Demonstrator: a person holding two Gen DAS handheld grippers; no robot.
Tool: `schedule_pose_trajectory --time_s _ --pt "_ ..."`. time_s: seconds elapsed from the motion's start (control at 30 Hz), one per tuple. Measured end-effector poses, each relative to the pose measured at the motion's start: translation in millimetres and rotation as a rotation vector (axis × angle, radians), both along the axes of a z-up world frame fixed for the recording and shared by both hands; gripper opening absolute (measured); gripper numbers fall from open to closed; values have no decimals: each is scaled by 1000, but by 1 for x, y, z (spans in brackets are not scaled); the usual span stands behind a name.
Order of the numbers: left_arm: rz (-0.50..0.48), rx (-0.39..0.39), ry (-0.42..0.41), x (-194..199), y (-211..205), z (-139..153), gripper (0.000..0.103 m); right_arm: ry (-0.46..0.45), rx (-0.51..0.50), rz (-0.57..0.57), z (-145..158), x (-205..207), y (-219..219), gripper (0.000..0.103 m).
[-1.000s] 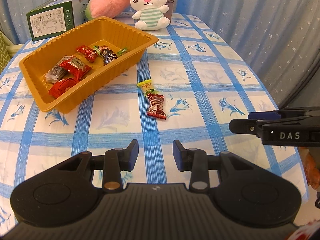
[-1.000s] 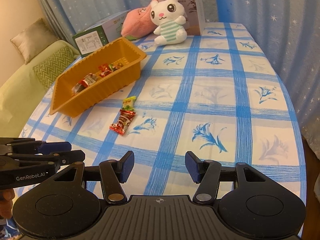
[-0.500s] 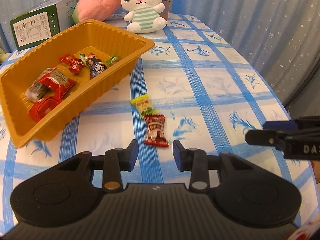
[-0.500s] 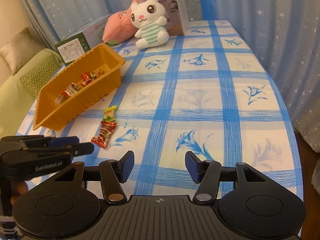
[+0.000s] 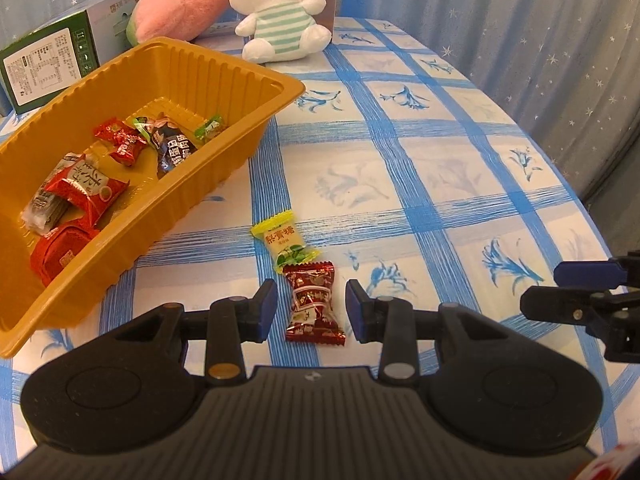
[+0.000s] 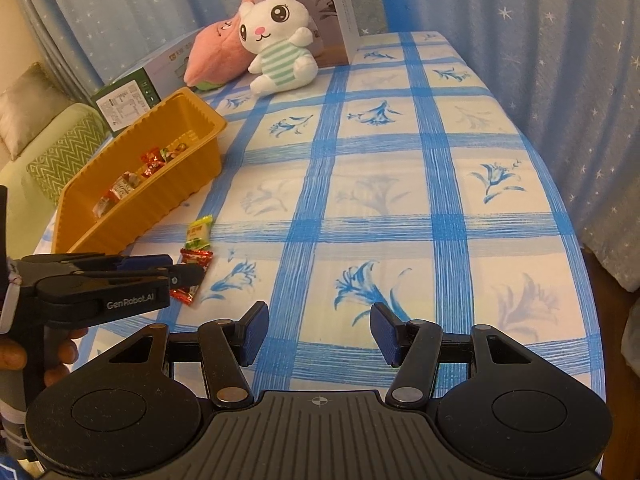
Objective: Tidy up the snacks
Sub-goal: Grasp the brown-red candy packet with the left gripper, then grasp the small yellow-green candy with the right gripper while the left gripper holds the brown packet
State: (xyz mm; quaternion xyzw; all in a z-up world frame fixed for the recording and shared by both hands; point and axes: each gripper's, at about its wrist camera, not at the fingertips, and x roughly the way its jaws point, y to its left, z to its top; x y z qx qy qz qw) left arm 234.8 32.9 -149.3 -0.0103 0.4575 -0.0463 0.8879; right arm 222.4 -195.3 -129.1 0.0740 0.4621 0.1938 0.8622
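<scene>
We have the left gripper (image 5: 311,307) spread wide with the dark red crinkly-wrapped candy (image 5: 314,305) lying between its blue pads, low in the centre of the left wrist view; neither pad touches the wrapper yet. Just beyond it, end to end and slightly overlapping, lies the yellow-and-green wrapped candy (image 5: 285,243). The ribbed orange plastic tray (image 5: 188,67), holding several wrapped snacks, fills the left side of that view. The right gripper (image 6: 316,330) hangs open and empty over the blue-checked tablecloth (image 6: 400,216), at the bottom of its own view.

To grasp well, we should lower the left pads until they nearly brush the cloth, centre them on the fat middle of the red candy rather than its twisted ends, and close gently. We should lift straight up so the yellow candy is not dragged along, then carry it left to the tray.
</scene>
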Motion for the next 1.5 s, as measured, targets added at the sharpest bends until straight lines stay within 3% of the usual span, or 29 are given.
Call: schedule_pose_trajectory --time_s 0.13,0.27,0.6,1.17,1.5 --pt "-2 7 16 5 0 -6 32 6 0 -4 -2 2 0 57" --pt "-5 5 14 6 0 -7 19 11 -2 -5 -3 5 0 57" --pt "5 3 -3 -5 9 0 18 6 4 23 -5 14 8 57" --pt "229 14 20 -53 74 11 18 -109 4 301 -11 48 100 56" --pt "321 13 23 -75 99 13 18 -119 -56 373 -27 69 145 37"
